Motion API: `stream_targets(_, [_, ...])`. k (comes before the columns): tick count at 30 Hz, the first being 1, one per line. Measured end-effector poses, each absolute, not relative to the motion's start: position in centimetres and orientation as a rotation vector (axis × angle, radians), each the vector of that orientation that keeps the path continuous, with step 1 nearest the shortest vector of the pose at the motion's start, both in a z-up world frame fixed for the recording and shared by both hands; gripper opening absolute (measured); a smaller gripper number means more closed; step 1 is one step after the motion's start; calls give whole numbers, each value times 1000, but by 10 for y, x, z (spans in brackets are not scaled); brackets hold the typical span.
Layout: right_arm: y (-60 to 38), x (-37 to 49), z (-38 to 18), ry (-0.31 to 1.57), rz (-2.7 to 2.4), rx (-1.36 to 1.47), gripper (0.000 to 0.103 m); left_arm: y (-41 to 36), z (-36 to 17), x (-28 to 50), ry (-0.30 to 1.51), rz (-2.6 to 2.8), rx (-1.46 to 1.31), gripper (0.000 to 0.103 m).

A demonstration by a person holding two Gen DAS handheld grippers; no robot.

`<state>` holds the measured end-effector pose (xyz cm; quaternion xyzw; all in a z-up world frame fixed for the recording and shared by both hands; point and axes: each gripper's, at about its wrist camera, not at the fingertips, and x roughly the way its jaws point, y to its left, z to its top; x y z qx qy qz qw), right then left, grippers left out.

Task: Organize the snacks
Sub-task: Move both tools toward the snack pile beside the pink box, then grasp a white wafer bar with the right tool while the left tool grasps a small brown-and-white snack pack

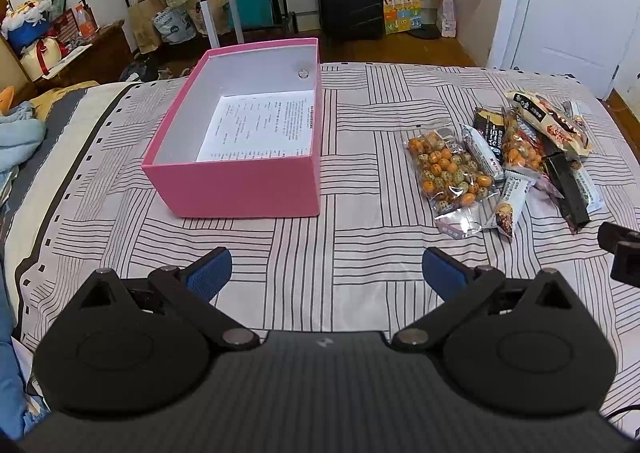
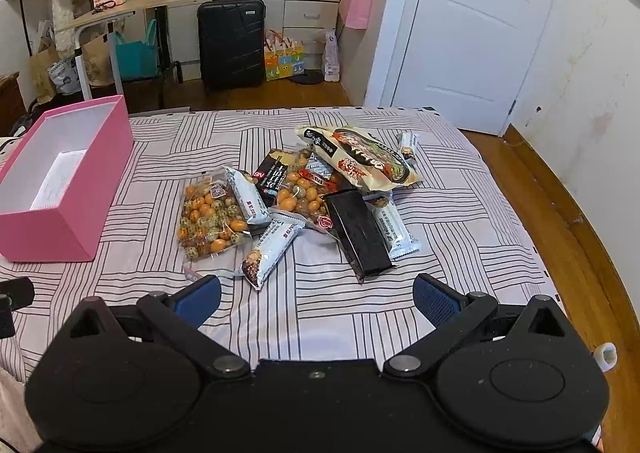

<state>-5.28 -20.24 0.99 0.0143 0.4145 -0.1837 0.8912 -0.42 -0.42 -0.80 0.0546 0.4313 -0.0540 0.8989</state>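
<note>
Nearest the cameras: left gripper (image 1: 326, 267) and right gripper (image 2: 316, 295), tongs apart, empty.
Middle: snack pile (image 2: 304, 197) loose on bedspread (image 2: 340, 317).
Far left: pink box (image 1: 248, 181).
Risk: overlapping slick packets may slip or drag neighbours.

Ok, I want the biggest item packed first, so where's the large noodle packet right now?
The large noodle packet lies at the far end of the snack pile on the bed, resting atop other snacks, well right of the pink box in the right wrist view.

Pink box (image 1: 240, 185), grey-striped white bedsheet (image 1: 360, 253), orange-speckled snack bag (image 2: 210, 219), black packet (image 2: 358, 233).
</note>
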Motion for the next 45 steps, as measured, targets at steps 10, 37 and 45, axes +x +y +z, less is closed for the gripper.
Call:
stream_targets(10, [-208,-56,3,854,-339,46,103,-9,-16,-2,907,-116,123,103])
stream_targets(37, [-271,45,-126,799,-37,310,72,-121,-87,169,906,-476,45,81])
stream_targets(45, [-268,55,-138,830,-22,276,30,-169,-125,182,872,-558,101,51])
